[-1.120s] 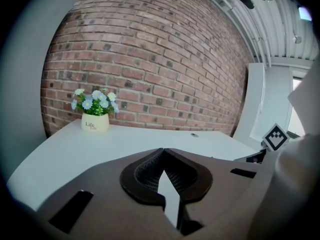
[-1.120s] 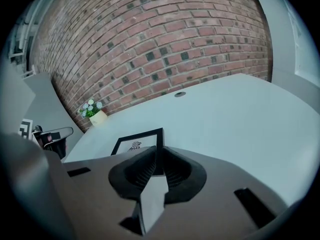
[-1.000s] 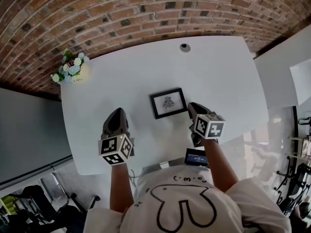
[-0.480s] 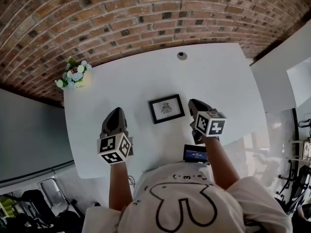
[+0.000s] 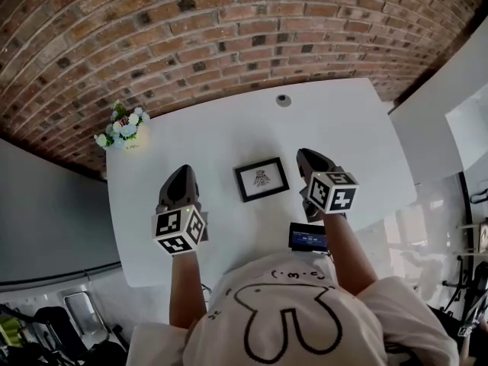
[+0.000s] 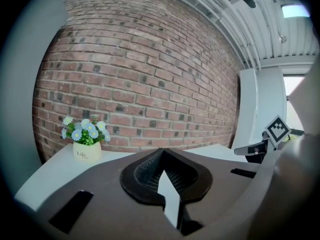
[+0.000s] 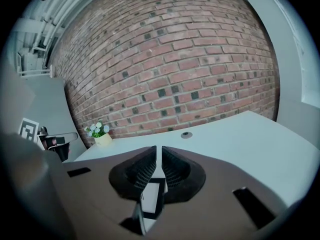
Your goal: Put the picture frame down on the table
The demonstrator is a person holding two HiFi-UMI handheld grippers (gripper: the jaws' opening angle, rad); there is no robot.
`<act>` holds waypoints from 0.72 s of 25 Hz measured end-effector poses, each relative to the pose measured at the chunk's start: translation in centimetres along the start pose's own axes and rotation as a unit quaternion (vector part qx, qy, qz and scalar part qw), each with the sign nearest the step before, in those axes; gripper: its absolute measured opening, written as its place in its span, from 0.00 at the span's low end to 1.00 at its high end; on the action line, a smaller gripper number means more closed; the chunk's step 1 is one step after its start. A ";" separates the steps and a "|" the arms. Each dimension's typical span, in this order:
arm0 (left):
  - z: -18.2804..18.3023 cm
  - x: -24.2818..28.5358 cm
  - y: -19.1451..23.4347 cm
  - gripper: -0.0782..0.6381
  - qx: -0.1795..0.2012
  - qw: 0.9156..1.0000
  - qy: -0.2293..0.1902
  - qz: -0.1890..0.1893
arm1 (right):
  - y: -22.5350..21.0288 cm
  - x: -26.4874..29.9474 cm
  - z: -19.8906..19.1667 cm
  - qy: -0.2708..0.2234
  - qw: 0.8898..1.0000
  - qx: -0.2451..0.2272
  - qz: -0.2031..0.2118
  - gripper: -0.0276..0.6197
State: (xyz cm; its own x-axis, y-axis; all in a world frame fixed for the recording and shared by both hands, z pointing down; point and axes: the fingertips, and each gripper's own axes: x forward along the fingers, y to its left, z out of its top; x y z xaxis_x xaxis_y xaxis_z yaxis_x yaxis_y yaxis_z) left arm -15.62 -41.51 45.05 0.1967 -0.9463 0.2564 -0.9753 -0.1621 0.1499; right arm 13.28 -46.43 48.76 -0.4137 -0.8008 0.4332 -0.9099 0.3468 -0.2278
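Observation:
The black picture frame [image 5: 261,178], holding a small dark drawing, lies flat on the white table [image 5: 358,136], between my two grippers. My left gripper [image 5: 180,183] hovers to its left, well apart from it. Its jaws meet at the tips [image 6: 162,151] with nothing in them. My right gripper [image 5: 309,161] is just off the frame's right edge and not touching it. Its jaws [image 7: 159,151] stand together with only a thin slit between them. Through the slit a corner of the frame [image 7: 152,200] shows on the table below.
A pot of blue and white flowers [image 5: 122,130] stands at the table's far left corner, against the brick wall. A round grommet [image 5: 284,99] sits at the far middle. A small dark device with a lit screen [image 5: 308,239] is at the near edge by my right arm.
The frame lies in the same spot on the table. My right gripper has drawn a little away from its right edge. The head view has shifted, so everything sits lower in the picture.

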 end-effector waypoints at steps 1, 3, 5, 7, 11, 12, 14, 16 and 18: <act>0.5 0.0 -0.1 0.13 0.002 1.000 -0.005 -0.001 | 0.1 -0.1 0.6 -0.009 1.000 -0.005 0.000 0.10; 1.5 0.0 -0.2 0.13 0.005 1.000 -0.016 -0.001 | 0.3 -0.5 2.1 -0.029 0.999 -0.016 0.002 0.10; 2.5 0.0 -0.3 0.13 0.009 1.000 -0.026 -0.003 | 0.5 -0.9 3.5 -0.047 0.999 -0.025 0.003 0.10; 3.4 -0.1 -0.4 0.13 0.012 0.999 -0.036 -0.004 | 0.8 -1.3 4.7 -0.062 0.997 -0.040 0.002 0.10; 5.0 -0.6 -0.8 0.13 0.014 0.998 -0.057 -0.006 | 2.1 -2.9 7.1 -0.094 0.992 -0.087 0.006 0.10; 5.4 -0.8 -0.9 0.13 0.014 0.998 -0.062 -0.006 | 2.5 -3.3 7.7 -0.102 0.989 -0.102 0.009 0.10; 6.1 -1.0 -1.1 0.13 0.016 0.997 -0.072 -0.008 | 3.3 -4.1 8.8 -0.118 0.984 -0.129 0.014 0.10; 6.7 -1.2 -1.4 0.13 0.018 0.997 -0.080 -0.011 | 4.0 -4.8 9.6 -0.128 0.981 -0.147 0.019 0.10; 7.2 -1.4 -1.7 0.13 0.020 0.996 -0.088 -0.013 | 4.5 -5.4 10.2 -0.138 0.979 -0.152 0.022 0.10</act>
State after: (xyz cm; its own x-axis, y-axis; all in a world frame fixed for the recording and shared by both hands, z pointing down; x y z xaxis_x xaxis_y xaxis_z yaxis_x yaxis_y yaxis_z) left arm -14.99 -41.93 37.58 0.2051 -0.9753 0.0815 -0.9740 -0.1952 0.1152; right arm 11.75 -45.55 36.56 -0.4654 -0.8691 0.1674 -0.8768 0.4785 0.0466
